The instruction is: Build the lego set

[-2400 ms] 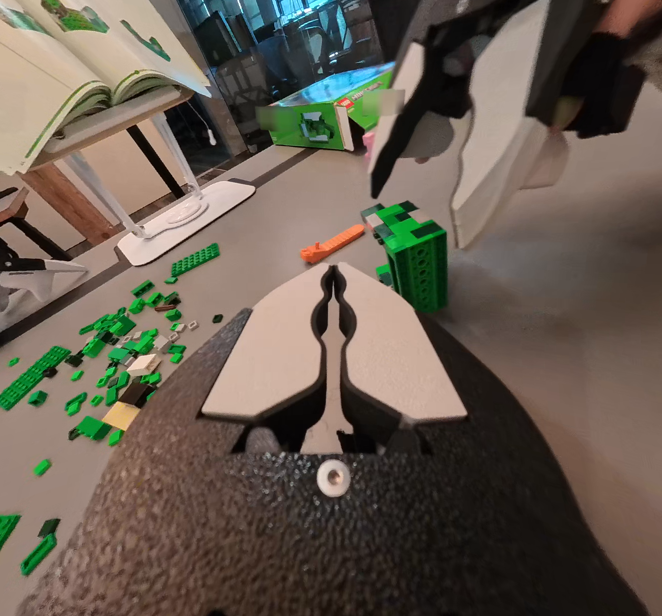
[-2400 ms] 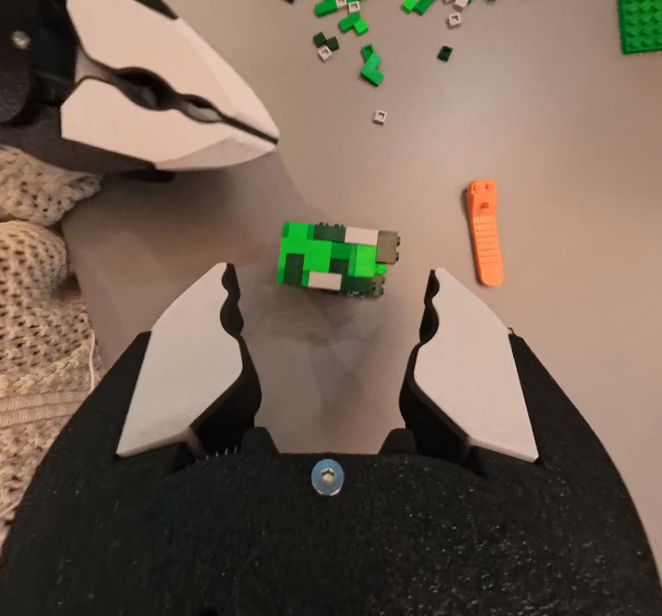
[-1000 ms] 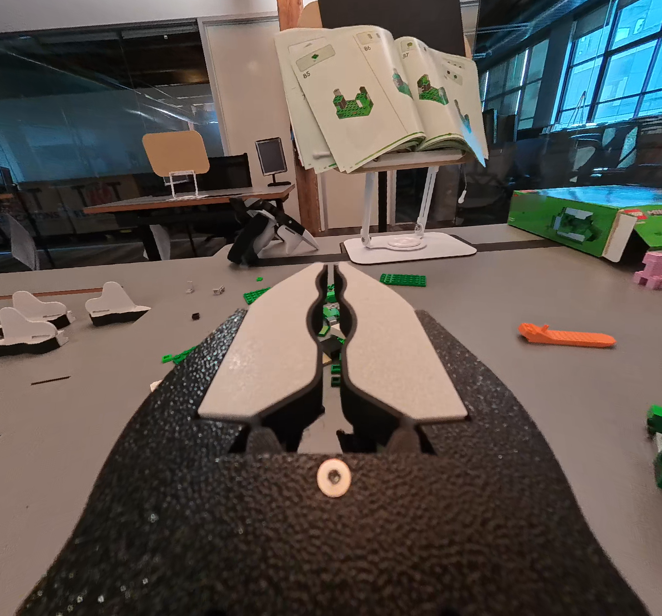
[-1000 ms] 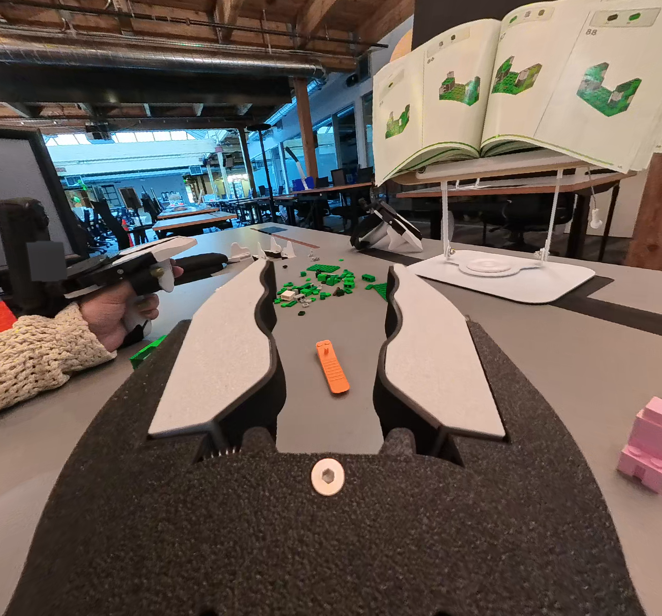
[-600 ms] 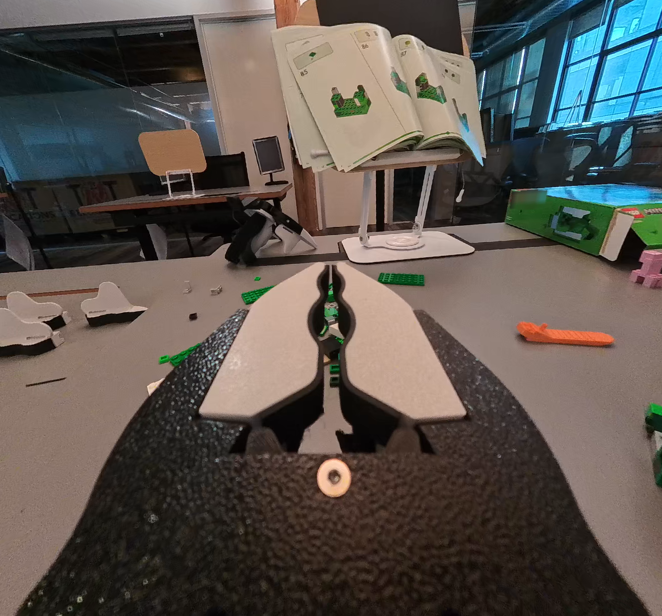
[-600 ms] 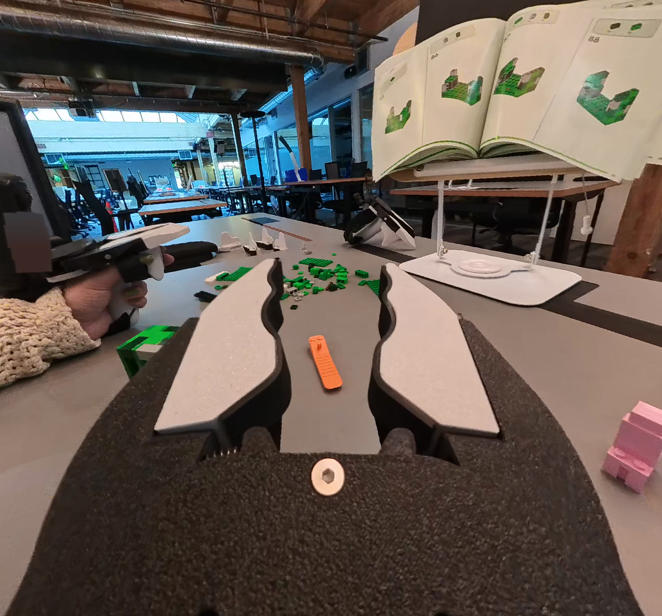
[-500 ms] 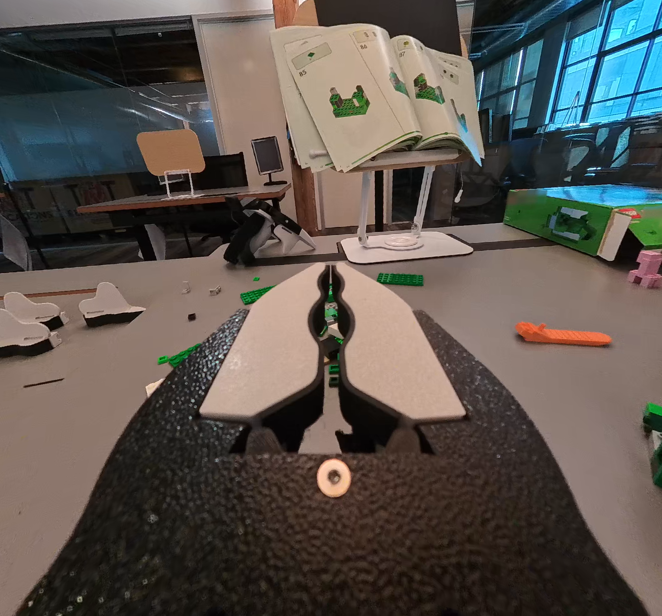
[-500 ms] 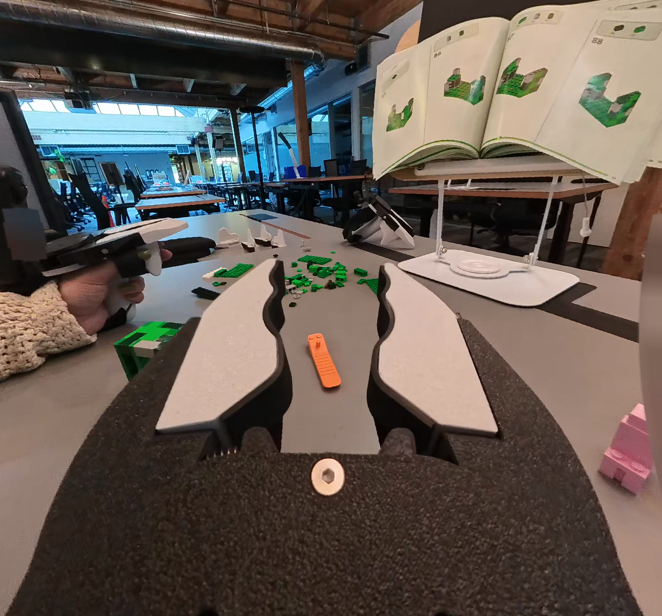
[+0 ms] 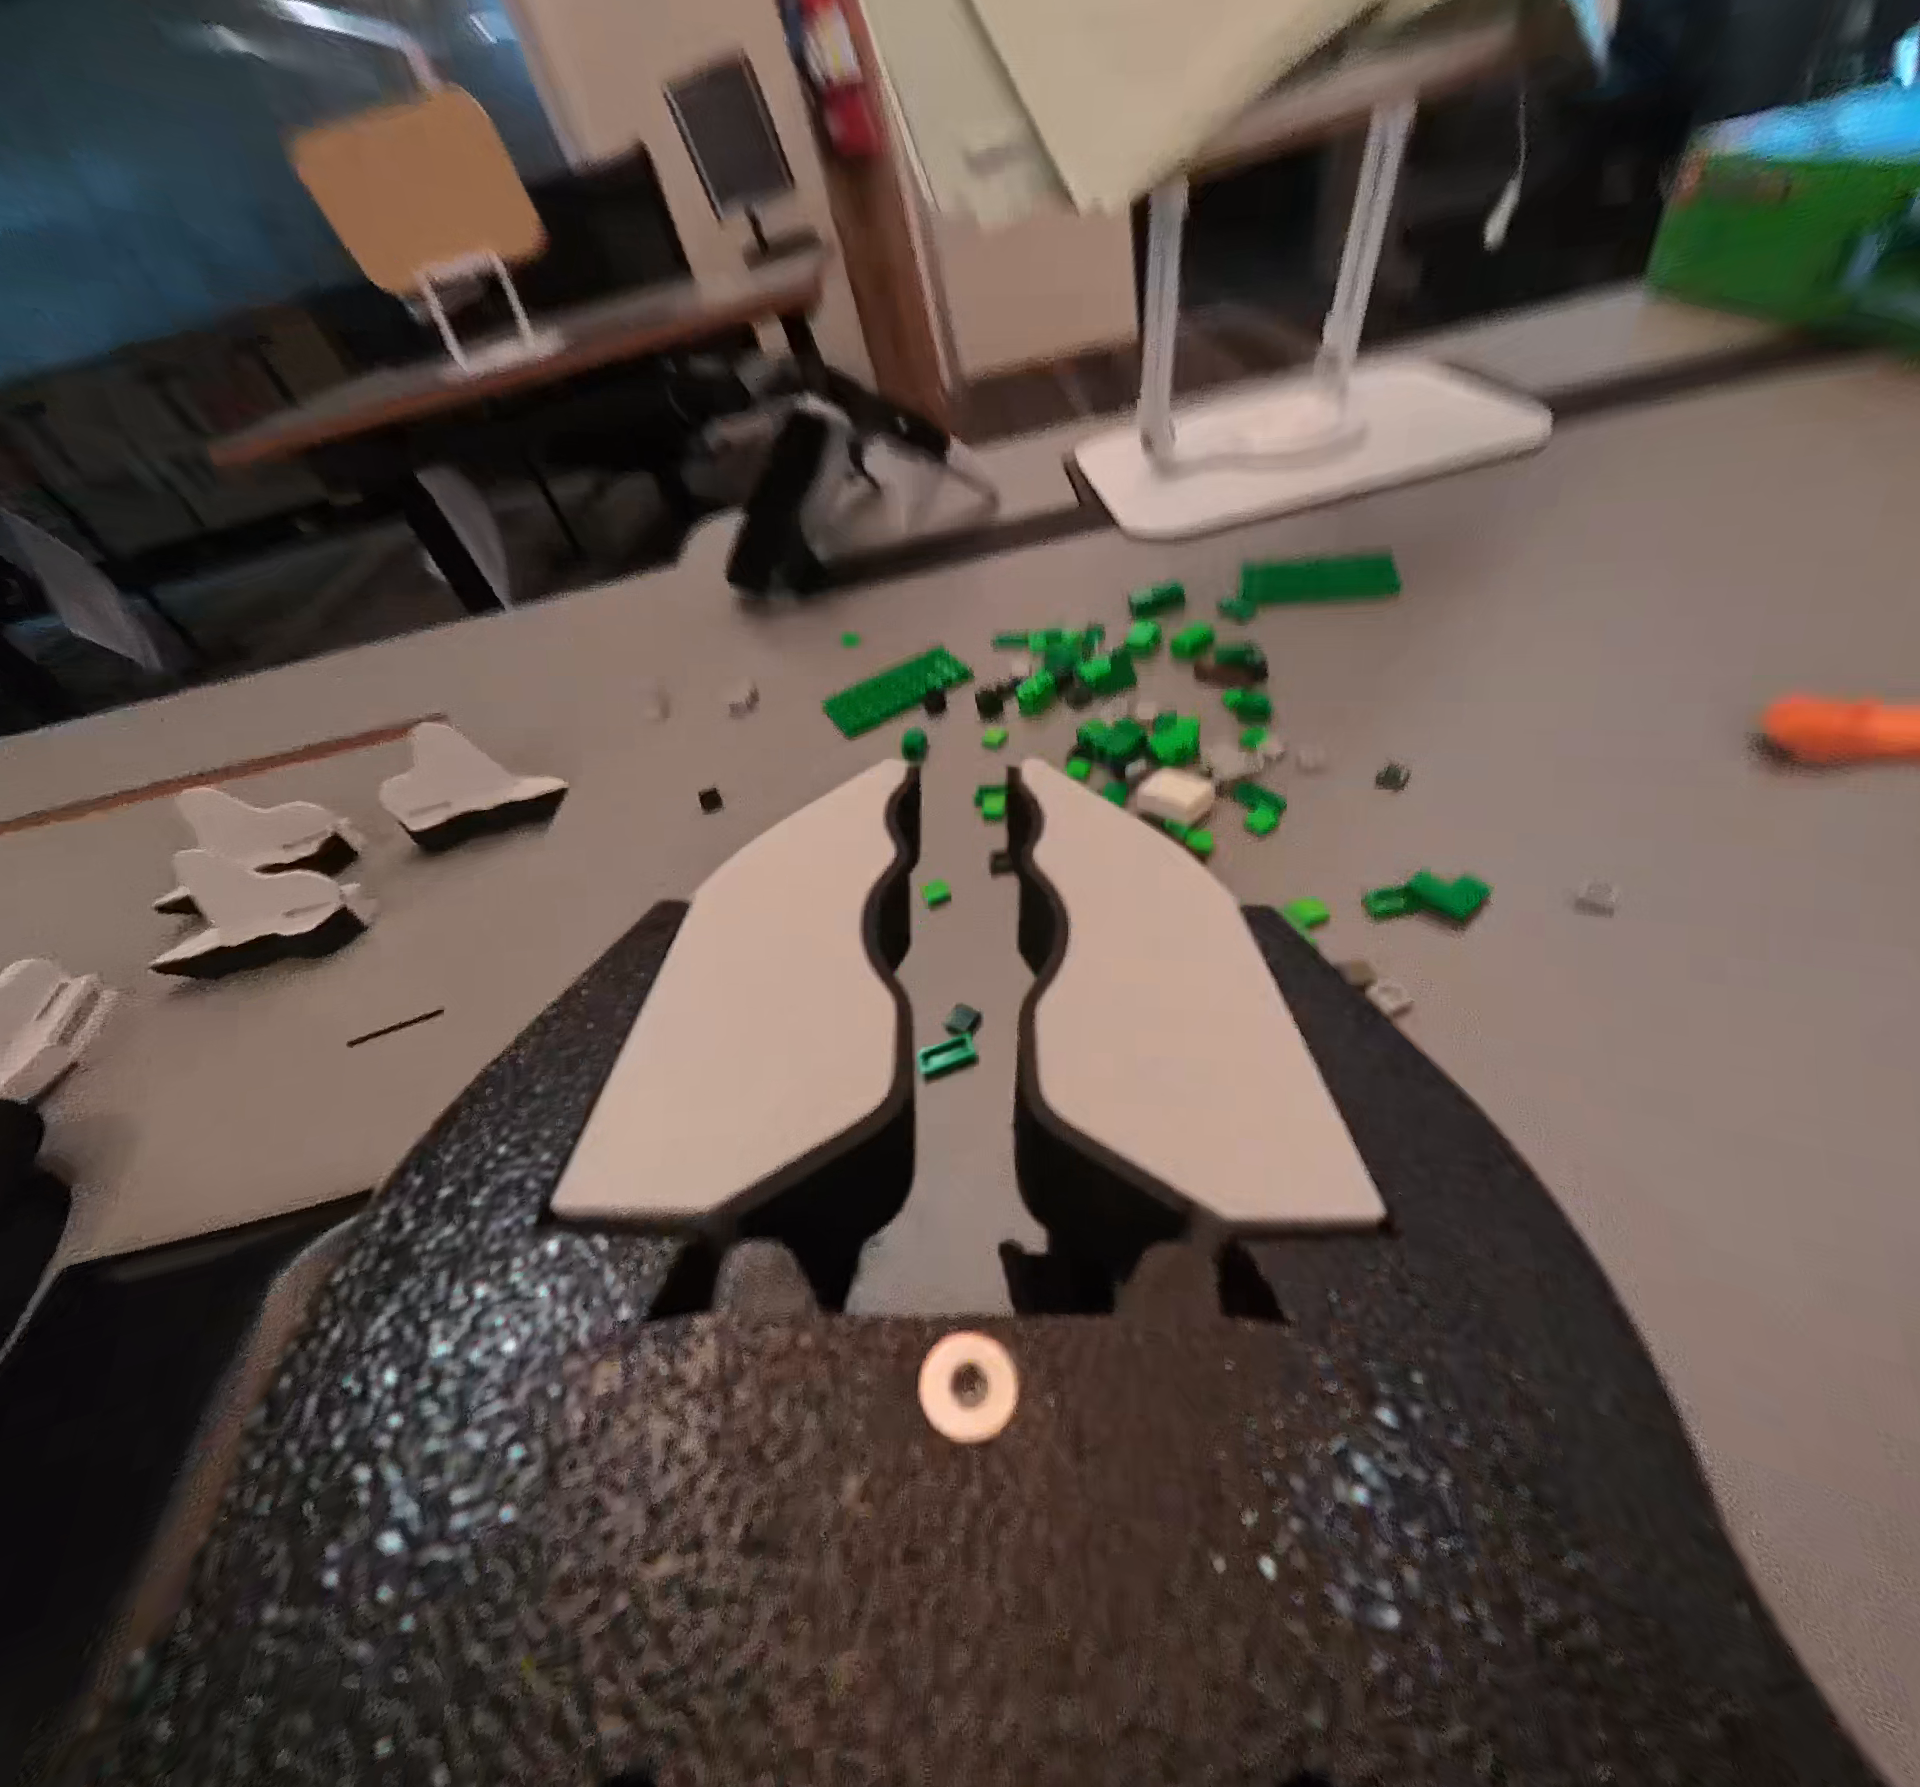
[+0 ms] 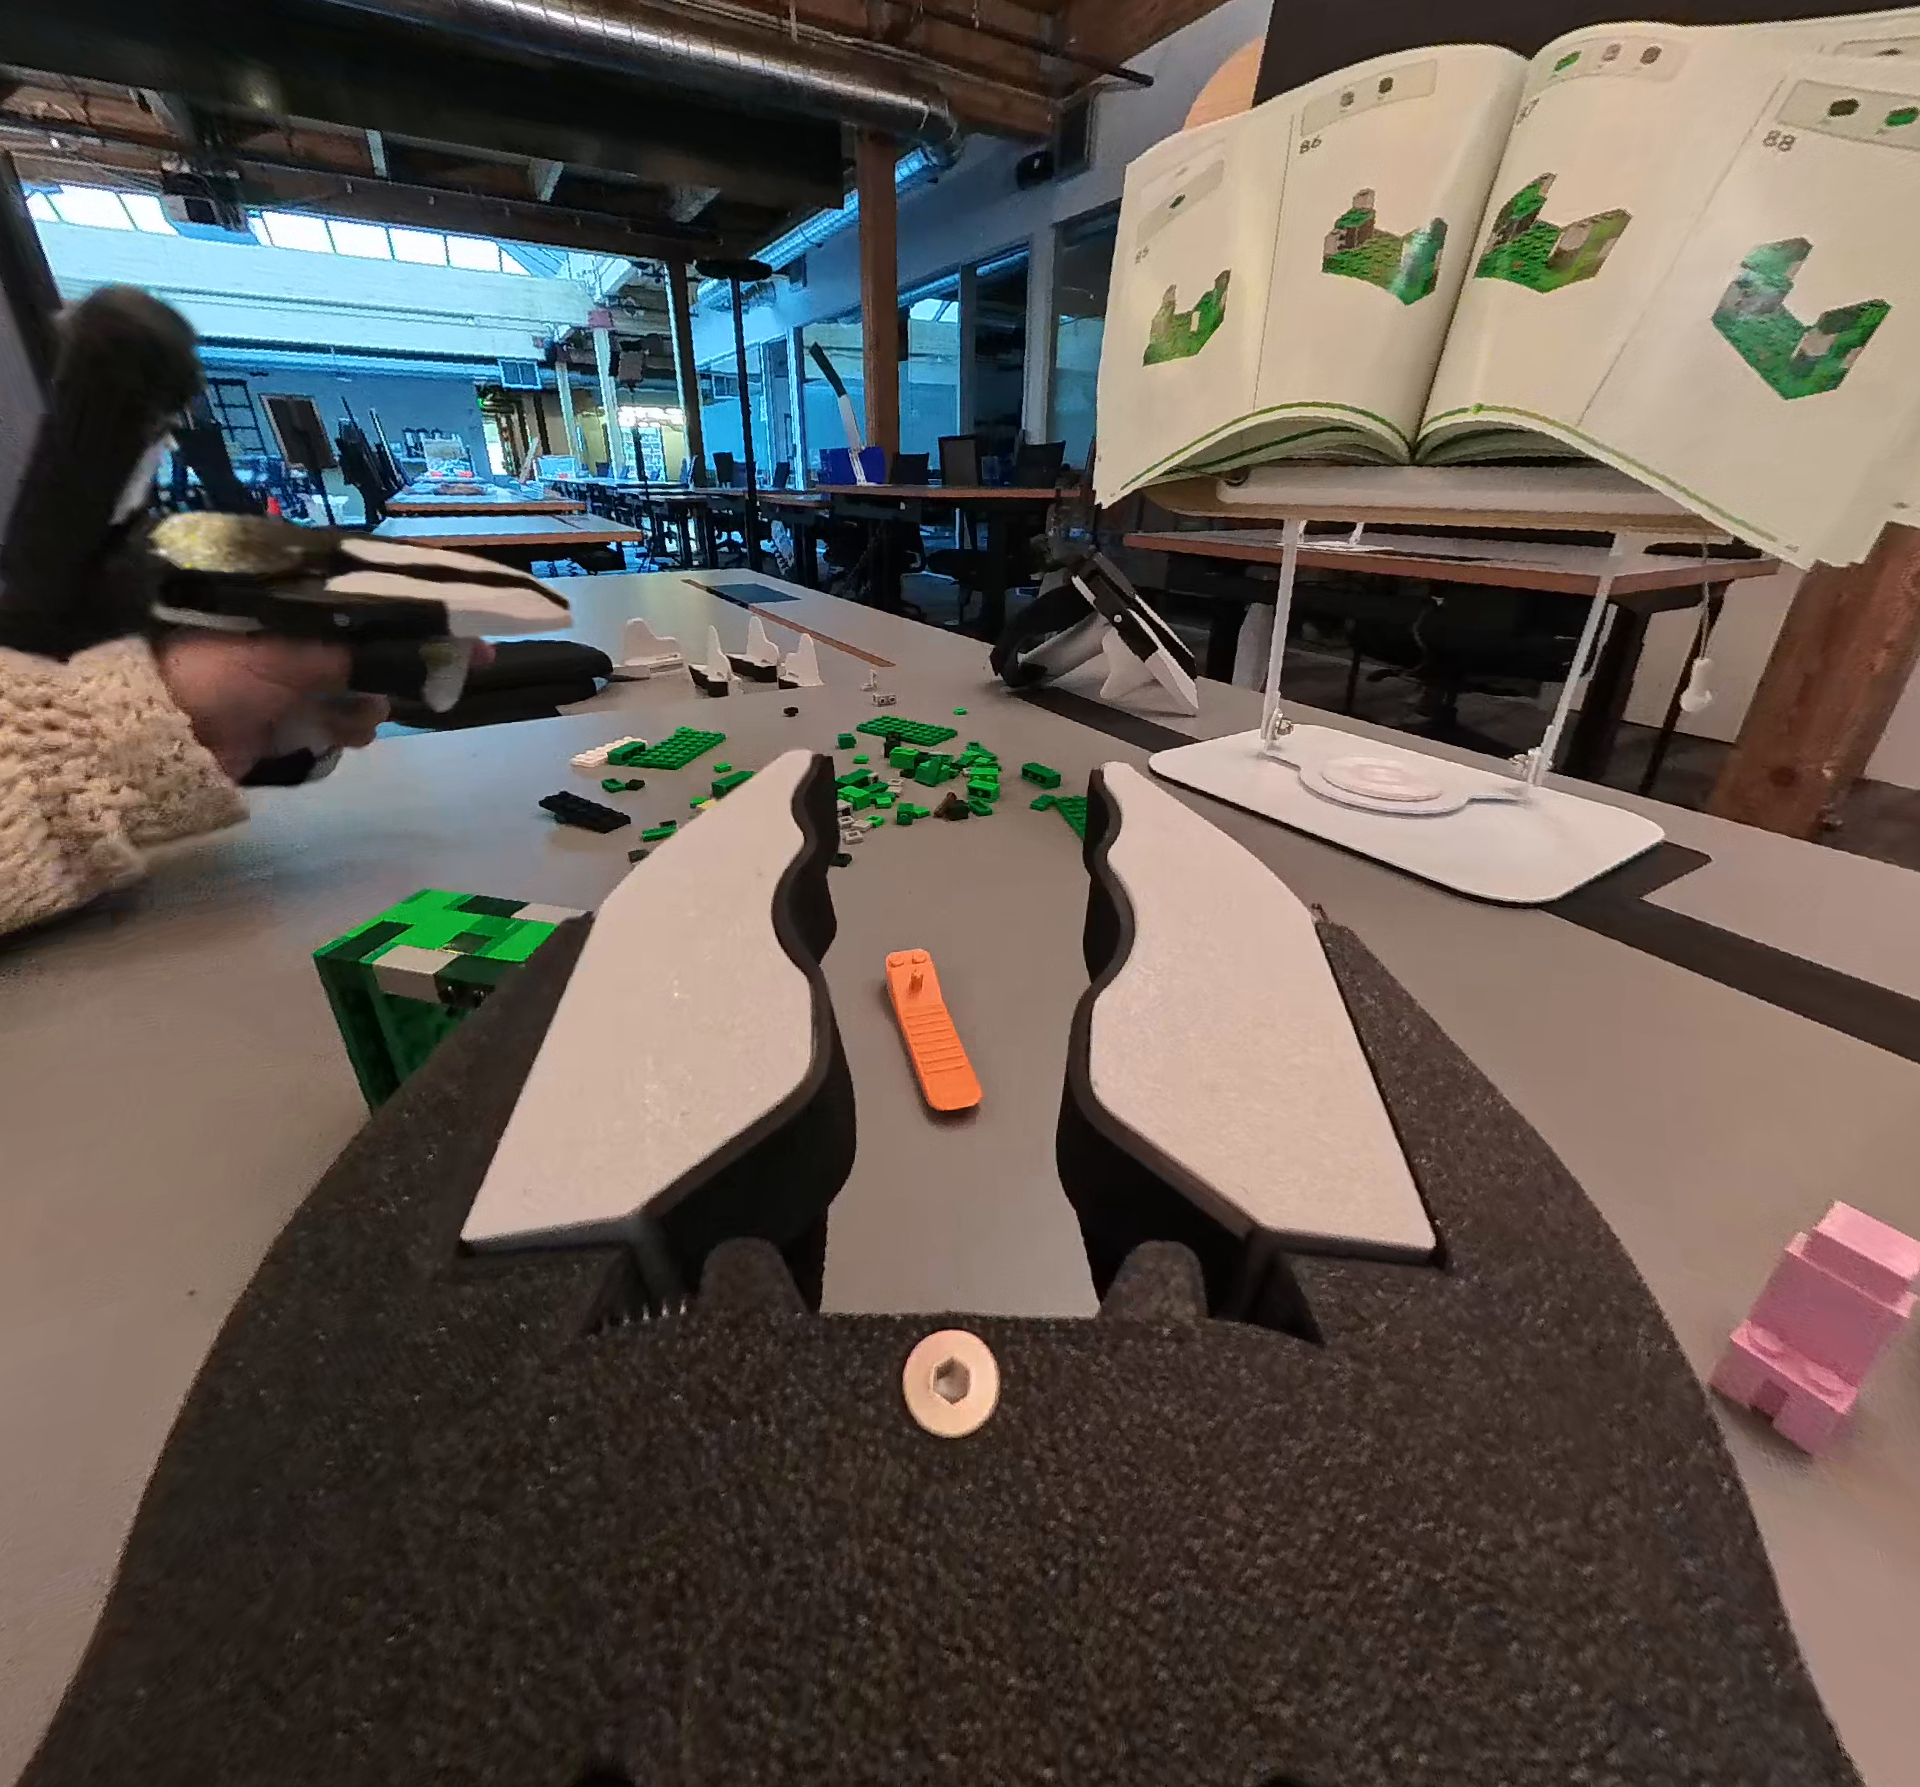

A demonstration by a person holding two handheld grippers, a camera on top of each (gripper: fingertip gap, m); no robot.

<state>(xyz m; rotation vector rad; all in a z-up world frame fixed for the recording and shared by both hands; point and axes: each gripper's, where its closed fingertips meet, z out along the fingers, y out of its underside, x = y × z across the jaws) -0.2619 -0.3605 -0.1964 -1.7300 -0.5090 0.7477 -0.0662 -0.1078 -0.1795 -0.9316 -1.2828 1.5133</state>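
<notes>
A pile of loose green bricks (image 9: 1132,729) lies on the grey table, just ahead and right of my left gripper (image 9: 966,771). That gripper is open by a narrow gap and empty, held above the table; the view is blurred. Small green pieces (image 9: 948,1057) lie on the table below its gap. My right gripper (image 10: 951,771) is open and empty, above an orange brick separator (image 10: 932,1031). A green block build (image 10: 436,968) stands left of it. The pile (image 10: 914,771) lies beyond its fingertips. The left gripper (image 10: 416,594) shows at the left, held in a hand.
An open instruction book (image 10: 1507,283) rests on a white stand (image 10: 1403,802) at the back right. A pink brick figure (image 10: 1829,1322) stands at the right. Spare finger pads (image 9: 260,864) lie at the left. A green box (image 9: 1787,241) sits far right. Another gripper (image 10: 1101,636) lies behind the pile. Across from one pair of fingers to the other is roughly 30 centimetres. From my right tips it is roughly 15 centimetres to the pink brick figure (image 10: 1829,1322); from my left, 45 centimetres.
My left gripper has opened from shut to a narrow gap, risen and tipped down toward the brick pile. My right gripper has drawn back a little; more of the green build shows.
</notes>
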